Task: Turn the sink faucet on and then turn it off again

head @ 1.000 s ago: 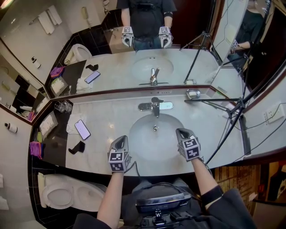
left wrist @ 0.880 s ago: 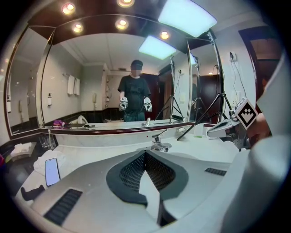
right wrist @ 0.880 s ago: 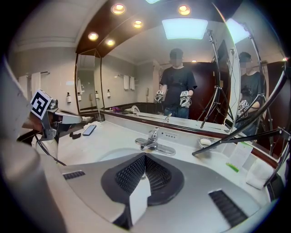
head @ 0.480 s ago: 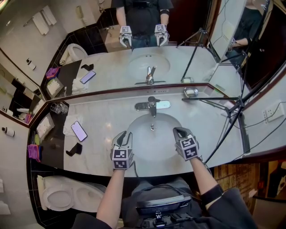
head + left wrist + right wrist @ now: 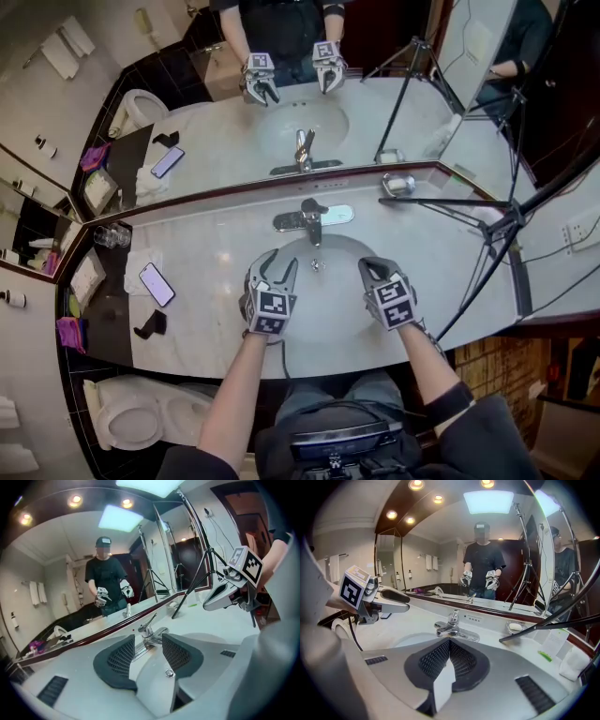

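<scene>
faucet: chrome single-lever sink faucet (image 5: 307,217) stands on the far rim of the white oval sink basin (image 5: 328,305), at the middle of the pale marble counter (image 5: 211,258); lever sits on top, its exact setting too small to read
water: no stream visible from the spout in any view; basin looks dry
progress: dry faucet with neither claw on it fits two stages, either before the lever is lifted or after it has been pushed back down; pictures do not settle which
left claw (image 5: 273,268): jaws apart at a middling width and have just been opening; nothing between the pads; the faucet shows through the gap, farther off
left arm pose: bare forearm comes in from the near counter edge; claw hangs over the near-left of the basin, aimed far and downward at the faucet, well short of it
right claw (image 5: 367,268): jaw tips meet, nothing held
right arm pose: over the near-right of the basin, tilted down, apart from the faucet
</scene>
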`<action>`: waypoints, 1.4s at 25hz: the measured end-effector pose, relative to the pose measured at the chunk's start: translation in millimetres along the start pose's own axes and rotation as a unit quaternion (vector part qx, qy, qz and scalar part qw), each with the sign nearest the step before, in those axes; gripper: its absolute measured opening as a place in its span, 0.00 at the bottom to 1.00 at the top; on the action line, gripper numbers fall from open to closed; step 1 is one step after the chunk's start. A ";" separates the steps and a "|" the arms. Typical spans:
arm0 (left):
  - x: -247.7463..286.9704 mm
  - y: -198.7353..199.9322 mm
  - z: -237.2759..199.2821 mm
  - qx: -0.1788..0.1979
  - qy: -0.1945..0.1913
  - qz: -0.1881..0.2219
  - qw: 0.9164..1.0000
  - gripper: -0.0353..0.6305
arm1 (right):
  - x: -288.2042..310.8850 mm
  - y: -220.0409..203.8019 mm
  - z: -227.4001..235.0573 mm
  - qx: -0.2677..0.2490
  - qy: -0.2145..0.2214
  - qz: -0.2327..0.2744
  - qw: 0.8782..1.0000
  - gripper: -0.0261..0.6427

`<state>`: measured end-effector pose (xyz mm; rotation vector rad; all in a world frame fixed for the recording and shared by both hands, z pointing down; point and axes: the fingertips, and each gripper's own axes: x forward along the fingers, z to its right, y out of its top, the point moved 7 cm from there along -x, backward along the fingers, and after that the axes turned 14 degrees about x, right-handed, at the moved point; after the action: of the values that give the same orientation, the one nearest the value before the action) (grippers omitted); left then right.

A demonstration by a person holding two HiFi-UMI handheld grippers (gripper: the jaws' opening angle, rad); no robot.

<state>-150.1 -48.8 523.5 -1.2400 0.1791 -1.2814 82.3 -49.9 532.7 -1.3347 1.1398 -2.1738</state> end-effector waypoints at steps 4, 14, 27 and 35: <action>40.2 12.5 1.1 0.046 -0.023 -0.001 0.999 0.33 | 15.3 3.5 7.7 0.002 0.005 0.000 1.000 0.07; 135.0 32.2 3.4 0.143 -0.064 -0.006 0.988 0.37 | 48.7 -8.4 22.0 0.027 0.014 -0.003 1.000 0.07; 193.0 33.9 21.1 0.209 -0.091 -0.006 0.974 0.37 | 55.9 -43.4 46.7 0.050 0.001 -0.027 0.998 0.07; 192.2 31.6 25.6 0.221 -0.080 -0.005 0.972 0.37 | 57.1 -51.0 49.9 0.059 -0.001 -0.032 0.998 0.07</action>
<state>-42.7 -190.6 607.0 -0.9522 -0.2211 -1.1445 102.6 -77.7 617.3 -1.3380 0.9640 -2.2461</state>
